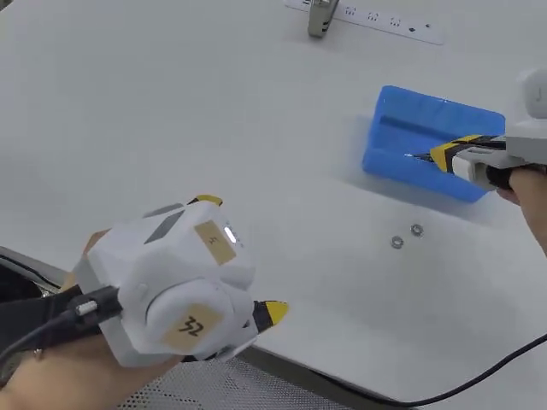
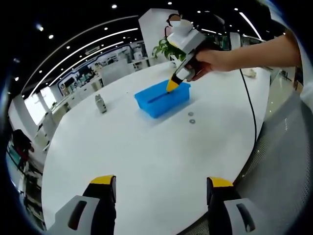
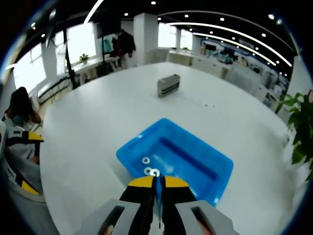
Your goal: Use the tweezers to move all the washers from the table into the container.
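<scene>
Right gripper [image 1: 449, 154], jaws clamped on tweezers [image 3: 157, 193], hovers over the blue container [image 1: 427, 115] at right, apparently releasing a washer [image 3: 155, 172]. 2 washers [image 1: 397, 243] lie on the table [image 1: 214, 111] below it (next pickup). Left gripper [image 2: 160, 188] idle, jaws apart.

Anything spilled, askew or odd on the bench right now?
Nothing stands out. The blue container sits flat with washers inside, the tweezers above it; two washers lie on the table beside it, not yet moved.
</scene>
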A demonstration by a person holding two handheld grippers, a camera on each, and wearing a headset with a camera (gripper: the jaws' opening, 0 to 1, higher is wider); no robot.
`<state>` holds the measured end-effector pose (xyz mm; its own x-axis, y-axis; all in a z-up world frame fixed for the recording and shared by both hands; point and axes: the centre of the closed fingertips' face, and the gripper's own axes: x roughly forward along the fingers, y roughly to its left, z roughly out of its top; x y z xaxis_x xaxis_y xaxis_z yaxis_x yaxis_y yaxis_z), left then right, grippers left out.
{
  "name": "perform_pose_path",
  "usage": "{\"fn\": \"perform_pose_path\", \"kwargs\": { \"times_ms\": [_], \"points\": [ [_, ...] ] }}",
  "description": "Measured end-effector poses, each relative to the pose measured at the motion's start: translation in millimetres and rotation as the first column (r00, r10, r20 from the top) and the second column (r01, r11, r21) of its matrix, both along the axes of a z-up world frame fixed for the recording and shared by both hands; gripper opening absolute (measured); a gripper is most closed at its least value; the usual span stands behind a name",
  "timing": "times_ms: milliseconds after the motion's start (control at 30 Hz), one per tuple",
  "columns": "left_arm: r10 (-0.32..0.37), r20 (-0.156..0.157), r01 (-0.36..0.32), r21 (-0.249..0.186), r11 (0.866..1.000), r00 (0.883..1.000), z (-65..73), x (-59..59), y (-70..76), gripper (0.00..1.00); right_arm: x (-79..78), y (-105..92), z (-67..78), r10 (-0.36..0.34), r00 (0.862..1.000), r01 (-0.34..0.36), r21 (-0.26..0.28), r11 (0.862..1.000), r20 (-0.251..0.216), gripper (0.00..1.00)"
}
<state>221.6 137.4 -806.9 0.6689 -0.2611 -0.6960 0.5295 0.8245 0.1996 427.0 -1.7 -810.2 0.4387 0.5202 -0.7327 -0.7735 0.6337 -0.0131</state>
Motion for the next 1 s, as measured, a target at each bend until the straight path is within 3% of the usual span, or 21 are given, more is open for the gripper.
{"fn": "perform_pose_path", "kwargs": {
  "times_ms": [333,433,500,633,800,933,1000],
  "points": [
    [0.0,-0.002,0.0,0.008,1.0,1.0,-0.7,-0.2,0.6,0.76,3.4,0.8,-11.5,0.057,0.994,-0.064,-0.078,0.995,-0.088,0.01],
    [-0.002,-0.004,0.002,0.012,1.0,1.0,-1.1,-0.4,0.6,0.75,0.7,3.4,-6.2,0.074,0.988,-0.088,-0.097,0.991,-0.135,0.01],
    [-0.004,-0.004,0.004,0.013,1.0,1.0,-1.3,-0.5,0.4,0.75,0.9,2.1,-7.4,0.103,0.978,-0.129,-0.142,0.981,-0.181,0.01],
    [-0.005,-0.008,0.005,0.016,1.0,1.0,-2.0,-0.8,0.6,0.74,3.7,6.5,-4.4,0.13,0.966,-0.172,-0.179,0.969,-0.225,0.01],
    [-0.003,-0.009,0.003,0.018,1.0,1.0,-2.3,-0.7,1.3,0.73,5.1,9.6,-4.7,0.165,0.937,-0.251,-0.263,0.932,-0.308,0.01],
    [0.0,-0.01,0.0,0.02,1.0,1.0,-2.5,-0.6,2.1,0.72,8.8,17.9,-4.6,0.17,0.927,-0.272,-0.29,0.918,-0.334,0.01],
    [0.001,-0.01,-0.001,0.022,1.0,1.0,-2.6,-0.6,2.6,0.72,7.5,19.9,-3.5,0.171,0.929,-0.269,-0.284,0.92,-0.328,0.01]
  ]
}}
